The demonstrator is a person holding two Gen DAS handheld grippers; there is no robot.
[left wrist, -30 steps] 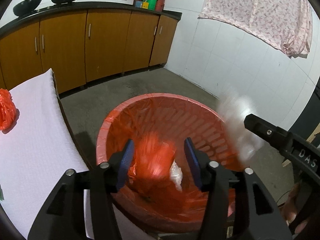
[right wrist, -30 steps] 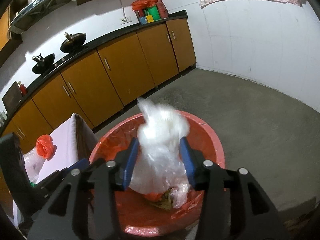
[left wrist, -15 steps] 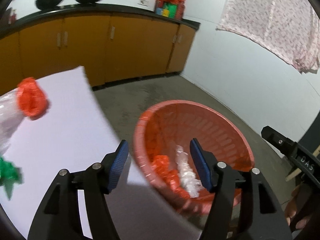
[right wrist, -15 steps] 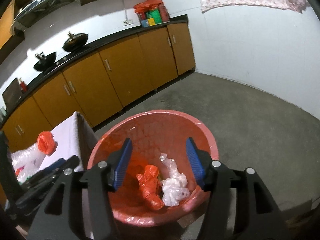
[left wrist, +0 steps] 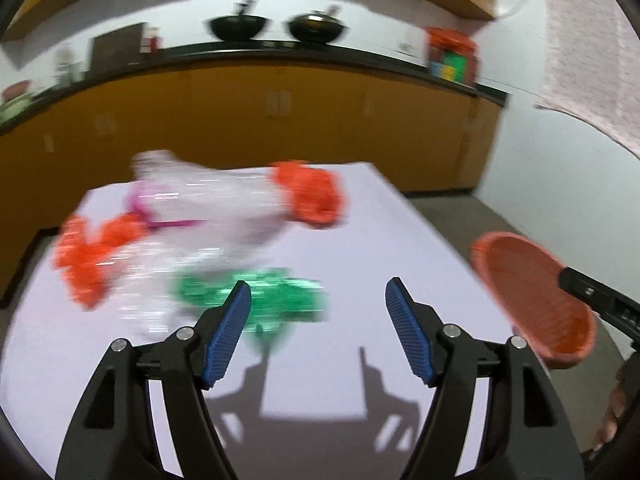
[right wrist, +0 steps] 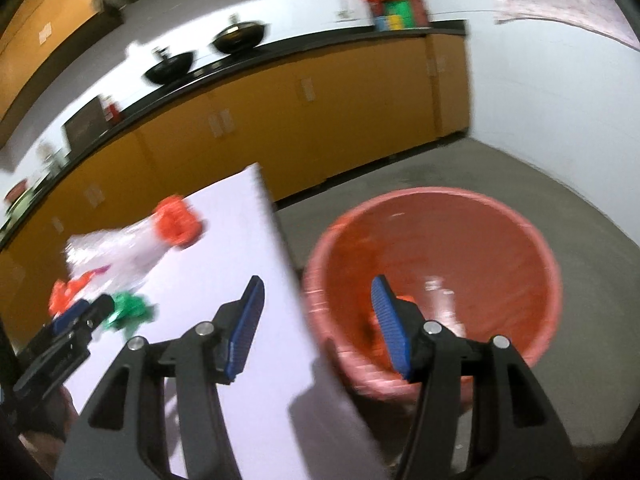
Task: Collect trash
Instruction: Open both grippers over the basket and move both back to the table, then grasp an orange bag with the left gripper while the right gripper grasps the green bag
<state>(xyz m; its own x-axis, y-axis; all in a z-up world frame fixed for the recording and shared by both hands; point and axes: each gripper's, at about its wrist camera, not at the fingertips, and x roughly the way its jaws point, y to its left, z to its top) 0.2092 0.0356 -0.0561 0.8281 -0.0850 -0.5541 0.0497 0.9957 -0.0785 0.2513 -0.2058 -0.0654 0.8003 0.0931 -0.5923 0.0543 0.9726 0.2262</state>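
- Progress, judged from the basket contents: the red trash basket (right wrist: 434, 276) already holds some waste, an orange scrap and a pale crumpled plastic piece low in its bowl, blurred in the right wrist view. Task partly done.
- Left to collect, all on the white table (left wrist: 360, 240): green crumpled wrapper (left wrist: 256, 300), clear plastic bag (left wrist: 208, 208) with a pink streak, orange bag (left wrist: 310, 196) at the far end, and a second orange scrap (left wrist: 92, 260) at left. Motion blur hides finer detail.
- Left gripper (left wrist: 318, 332): jaws apart and widening at this moment, nothing between the blue pads. Lower centre of the left wrist view, over the table.
- Green wrapper lies just beyond and partly behind the left-hand finger (left wrist: 228, 332); it is the nearest piece, offset toward frame left of the gap. The other pieces sit farther up-frame.
- Right gripper (right wrist: 316, 328): jaws apart, empty. It straddles the table edge in its own view: one pad over the table, the other over the basket.
- Basket stands on the floor just beside the table's edge, at right in both views.
- Judgement: next pick is likely the green wrapper; the left gripper needs to shift frame-left to centre on it.
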